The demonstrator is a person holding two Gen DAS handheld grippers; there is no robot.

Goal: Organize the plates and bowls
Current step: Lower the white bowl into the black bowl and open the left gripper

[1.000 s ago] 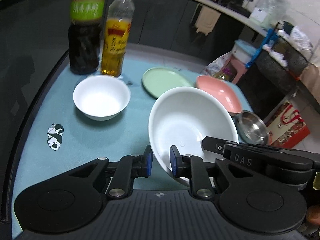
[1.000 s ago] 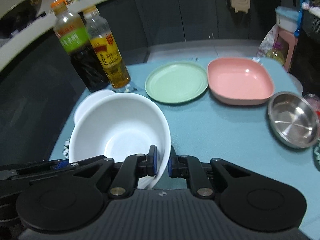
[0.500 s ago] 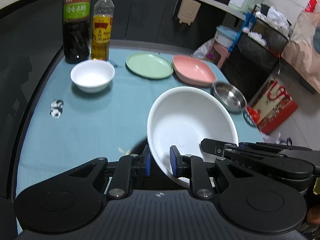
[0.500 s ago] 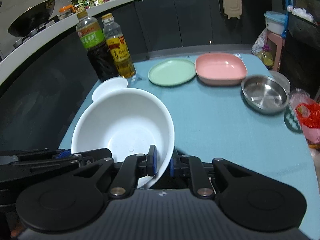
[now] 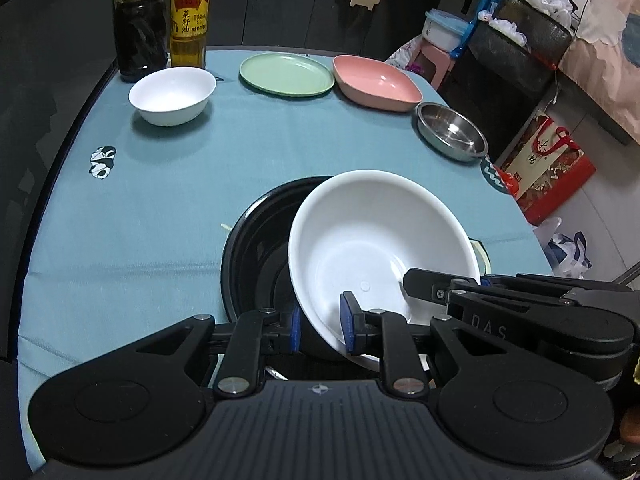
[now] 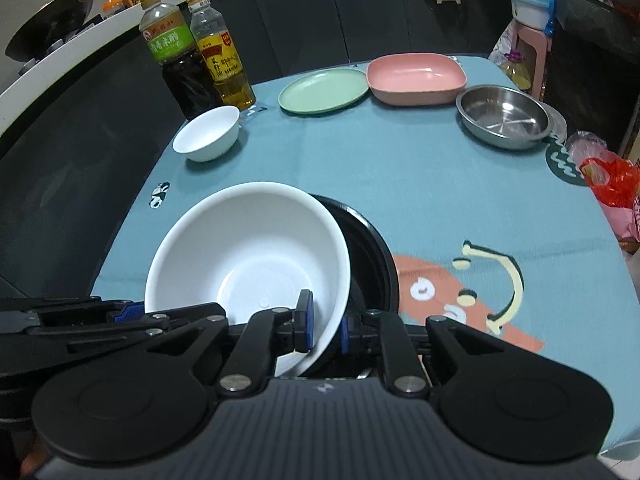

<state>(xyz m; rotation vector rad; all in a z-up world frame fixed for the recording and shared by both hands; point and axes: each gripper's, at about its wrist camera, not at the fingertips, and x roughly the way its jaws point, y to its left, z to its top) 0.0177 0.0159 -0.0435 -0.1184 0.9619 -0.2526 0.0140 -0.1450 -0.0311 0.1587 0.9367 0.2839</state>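
Both grippers hold a large white bowl (image 5: 380, 240) (image 6: 248, 248) by its near rim, tilted, just above a wide black bowl (image 5: 256, 248) (image 6: 370, 256) on the near part of the table. My left gripper (image 5: 320, 326) is shut on the rim's left side; my right gripper (image 6: 324, 330) is shut on its right side. At the far side stand a small white bowl (image 5: 172, 95) (image 6: 208, 133), a green plate (image 5: 286, 74) (image 6: 324, 91), a pink square dish (image 5: 376, 84) (image 6: 416, 77) and a steel bowl (image 5: 452, 131) (image 6: 502, 120).
Two bottles, dark vinegar (image 5: 139, 20) (image 6: 176, 60) and yellow oil (image 5: 189, 20) (image 6: 222, 62), stand at the far left of the teal tablecloth (image 5: 132, 220) (image 6: 460, 200). Off the right edge are a red gift bag (image 5: 548, 168), a red plastic bag (image 6: 612, 176) and a pink stool (image 6: 528, 40).
Both grippers carried the large white bowl back toward the near edge of the table. The black bowl has come into view beneath it.
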